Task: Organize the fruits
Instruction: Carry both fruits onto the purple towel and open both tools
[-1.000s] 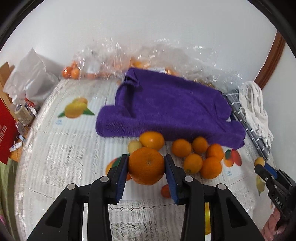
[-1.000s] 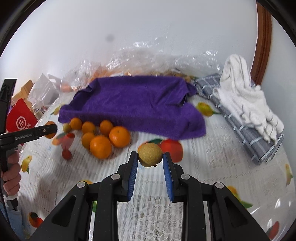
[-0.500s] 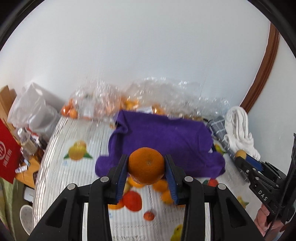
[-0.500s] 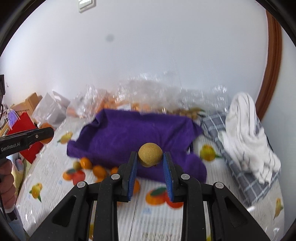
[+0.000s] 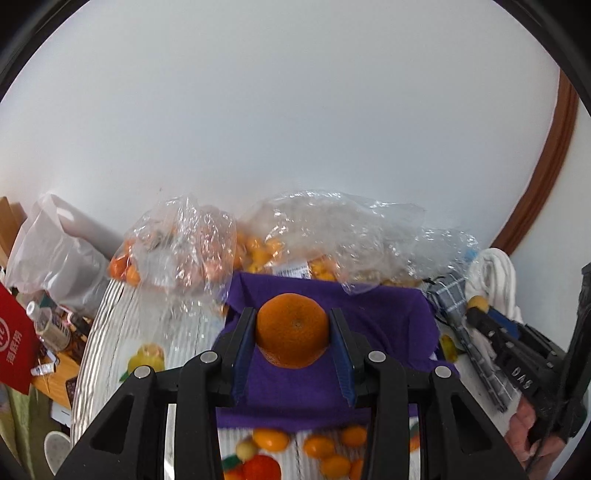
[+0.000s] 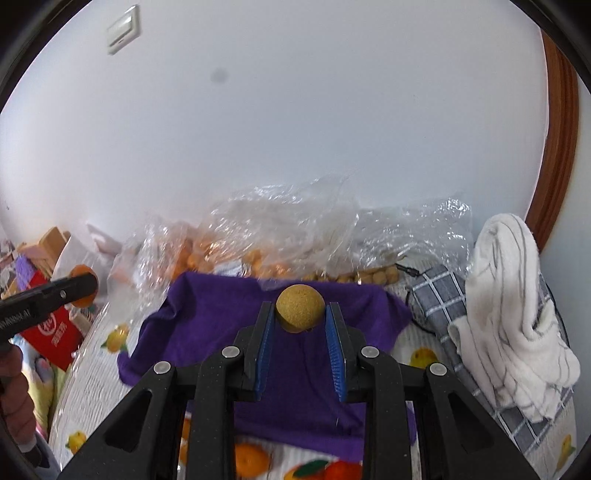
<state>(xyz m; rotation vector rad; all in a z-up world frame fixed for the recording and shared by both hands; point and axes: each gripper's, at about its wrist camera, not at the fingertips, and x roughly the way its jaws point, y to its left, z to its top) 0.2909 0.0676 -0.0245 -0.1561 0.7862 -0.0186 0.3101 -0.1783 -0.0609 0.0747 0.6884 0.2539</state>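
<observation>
Carrying step: my left hand-held gripper [image 5: 291, 328] clamps orange [image 5: 291, 330], right hand-held gripper [image 6: 300, 314] clamps brownish-yellow fruit [image 6: 300, 308], both above purple towel [image 5: 388, 325]. Next: lower, release gently.

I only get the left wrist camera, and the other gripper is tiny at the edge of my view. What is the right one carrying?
Observer: The right gripper is shut on a small round fruit with rough tan-yellow skin. It is not an orange.
Operator: Are there any more like it around?
Observer: Yes, a row of similar small tan fruits lies at the foot of the clear bag, just behind the purple towel.
Operator: Is there anything on the wall above?
Observer: A white wall switch, at the upper left of the right wrist view.
</observation>
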